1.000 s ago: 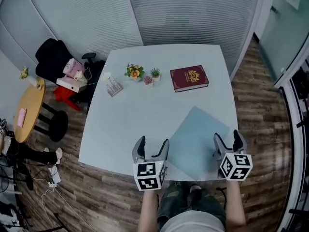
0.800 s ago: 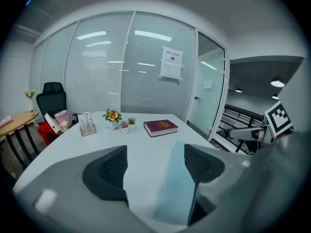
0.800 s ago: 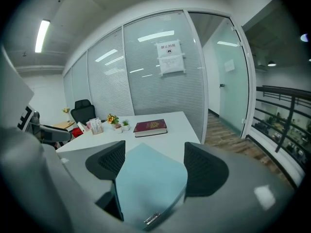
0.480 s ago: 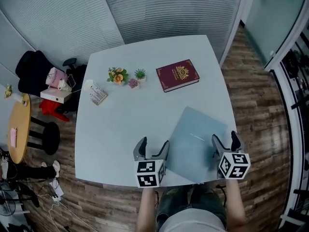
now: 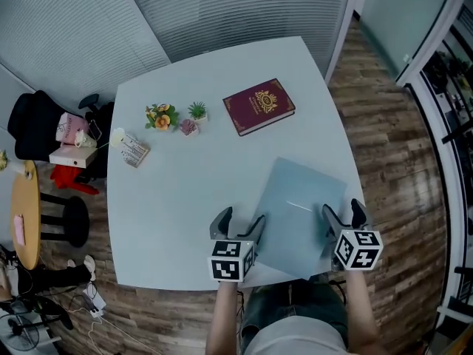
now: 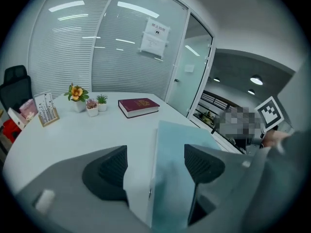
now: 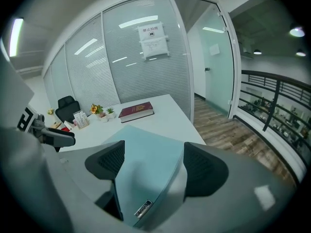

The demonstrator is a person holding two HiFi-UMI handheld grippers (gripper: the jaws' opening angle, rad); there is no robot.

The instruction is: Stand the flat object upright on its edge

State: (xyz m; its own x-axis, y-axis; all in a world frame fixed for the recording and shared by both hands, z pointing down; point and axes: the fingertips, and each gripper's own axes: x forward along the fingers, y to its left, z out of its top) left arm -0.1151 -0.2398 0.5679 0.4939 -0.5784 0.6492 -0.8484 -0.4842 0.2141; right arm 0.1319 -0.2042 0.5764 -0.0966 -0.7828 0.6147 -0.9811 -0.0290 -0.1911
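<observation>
A thin light-blue flat board (image 5: pixel 299 213) lies flat on the white table (image 5: pixel 185 198), its near corner at the table's front edge. My left gripper (image 5: pixel 239 224) stands open at the board's left edge; in the left gripper view the board (image 6: pixel 177 149) runs between that gripper's (image 6: pixel 155 165) spread jaws and under the right one. My right gripper (image 5: pixel 342 210) is open at the board's right edge. In the right gripper view the board (image 7: pixel 146 152) lies between and below the parted jaws of this gripper (image 7: pixel 151 165), a small label showing on its near rim. Neither gripper holds anything.
A maroon book (image 5: pixel 259 106) lies flat at the table's far middle. Small potted plants (image 5: pixel 161 115) and a card stand (image 5: pixel 133 151) sit at the far left. A black chair (image 5: pixel 33 128), a stool (image 5: pixel 65 213) and a yellow round table (image 5: pixel 21 220) stand left of the table.
The head view has swung, so the table sits further left and turned. Both grippers have edged in against the board's two sides. The board has not moved on the table.
</observation>
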